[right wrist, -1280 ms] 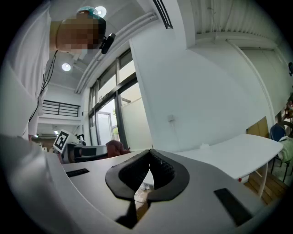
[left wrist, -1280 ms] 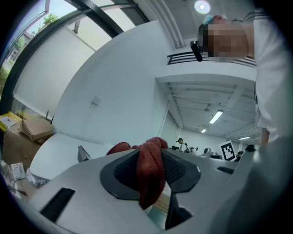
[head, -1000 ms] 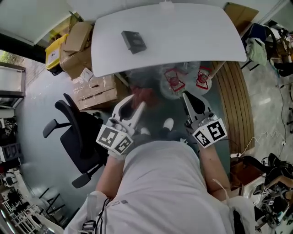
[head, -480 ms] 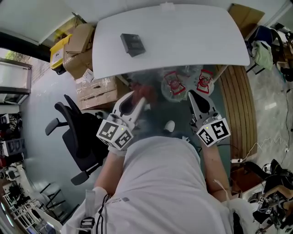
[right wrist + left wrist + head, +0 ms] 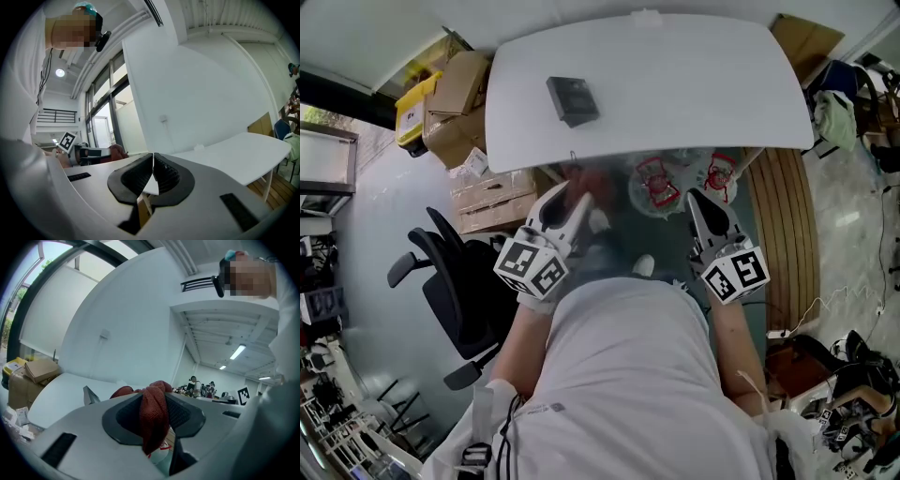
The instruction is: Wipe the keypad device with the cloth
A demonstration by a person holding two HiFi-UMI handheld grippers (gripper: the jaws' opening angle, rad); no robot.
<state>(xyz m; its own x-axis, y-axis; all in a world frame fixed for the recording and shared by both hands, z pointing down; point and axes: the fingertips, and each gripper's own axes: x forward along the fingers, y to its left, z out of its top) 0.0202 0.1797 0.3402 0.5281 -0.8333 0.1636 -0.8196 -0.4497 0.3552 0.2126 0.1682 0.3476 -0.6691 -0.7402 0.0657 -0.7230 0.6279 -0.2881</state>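
Left gripper (image 5: 573,200) is clamped on the red cloth (image 5: 153,412), which bunches over its jaw tips and hangs below them; right gripper (image 5: 701,202) is fully closed, pads meeting with nothing between; both are held in front of the person's torso, short of the white desk (image 5: 694,84); the keypad device (image 5: 573,99) lies flat on that desk, at 12 o'clock from the left gripper and 10 o'clock from the right, well apart from both; a black office chair (image 5: 455,291) stands at 8 o'clock from the left gripper.
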